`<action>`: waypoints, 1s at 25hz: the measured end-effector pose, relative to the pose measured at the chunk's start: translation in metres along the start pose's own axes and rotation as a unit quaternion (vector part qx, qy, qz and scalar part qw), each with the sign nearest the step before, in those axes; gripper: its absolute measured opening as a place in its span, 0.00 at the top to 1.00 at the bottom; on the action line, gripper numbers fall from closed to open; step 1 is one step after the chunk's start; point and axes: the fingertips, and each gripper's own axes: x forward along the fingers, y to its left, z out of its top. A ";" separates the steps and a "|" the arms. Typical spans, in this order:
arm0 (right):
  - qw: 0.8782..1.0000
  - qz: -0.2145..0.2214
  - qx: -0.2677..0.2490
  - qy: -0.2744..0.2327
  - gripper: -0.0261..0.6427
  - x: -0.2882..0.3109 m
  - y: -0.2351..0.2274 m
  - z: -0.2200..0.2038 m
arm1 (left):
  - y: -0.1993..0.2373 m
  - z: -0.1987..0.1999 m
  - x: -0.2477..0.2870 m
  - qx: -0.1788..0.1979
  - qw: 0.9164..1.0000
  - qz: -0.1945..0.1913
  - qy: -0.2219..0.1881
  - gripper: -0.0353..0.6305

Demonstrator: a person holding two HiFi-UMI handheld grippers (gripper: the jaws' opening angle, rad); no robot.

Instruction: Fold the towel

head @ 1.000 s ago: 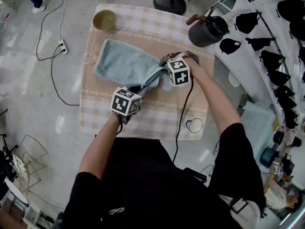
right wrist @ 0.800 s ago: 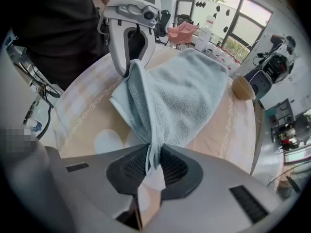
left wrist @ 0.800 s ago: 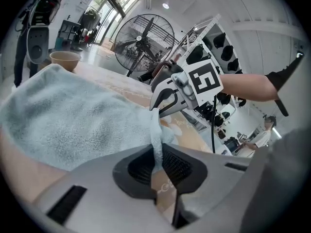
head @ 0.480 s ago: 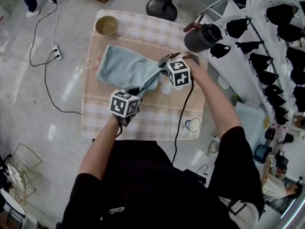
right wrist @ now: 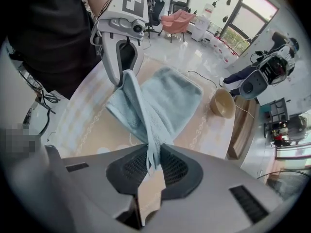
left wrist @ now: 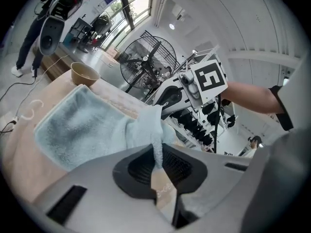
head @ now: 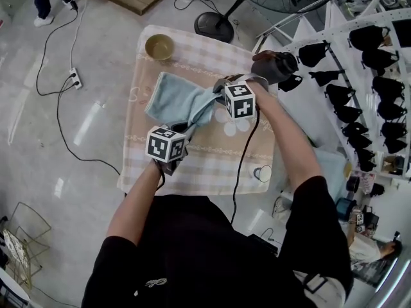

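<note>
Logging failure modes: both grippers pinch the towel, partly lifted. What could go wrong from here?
1. Left gripper and right gripper each pinch only a thin edge of the towel; it may slip out.
2. The kettle stands close beside the right gripper; a swing could knock it.
3. The bowl sits just past the towel's far end; folding might nudge it.

Overhead head view, two close views, towel [head: 174, 99] shared

Lab or studio workspace, not home: glossy pale floor [head: 38, 146], power strip [head: 75, 78] with loose cables [head: 59, 117], big pedestal fan [left wrist: 146, 64], tall windows [right wrist: 233, 21], white display rack [head: 302, 92] hung with black items [head: 368, 37], small cloth-covered tabletop [head: 212, 172].
</note>
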 end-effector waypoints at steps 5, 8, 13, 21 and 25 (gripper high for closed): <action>1.000 0.000 0.004 0.005 0.88 -0.002 -0.024 0.028 | 0.019 0.010 -0.025 -0.032 0.999 -0.006 -0.023 0.88; 1.000 0.004 0.000 0.011 0.88 -0.001 -0.038 0.048 | 0.034 0.012 -0.040 -0.046 0.998 -0.008 -0.031 0.88; 0.999 0.012 -0.008 0.029 0.88 0.009 -0.062 0.075 | 0.058 0.018 -0.060 -0.084 0.995 -0.001 -0.052 0.88; 0.999 0.008 -0.023 0.038 0.88 0.019 -0.082 0.105 | 0.080 0.020 -0.082 -0.093 0.994 0.013 -0.060 0.88; 0.999 0.006 -0.029 0.038 0.88 0.023 -0.089 0.115 | 0.086 0.020 -0.088 -0.093 0.994 0.020 -0.062 0.88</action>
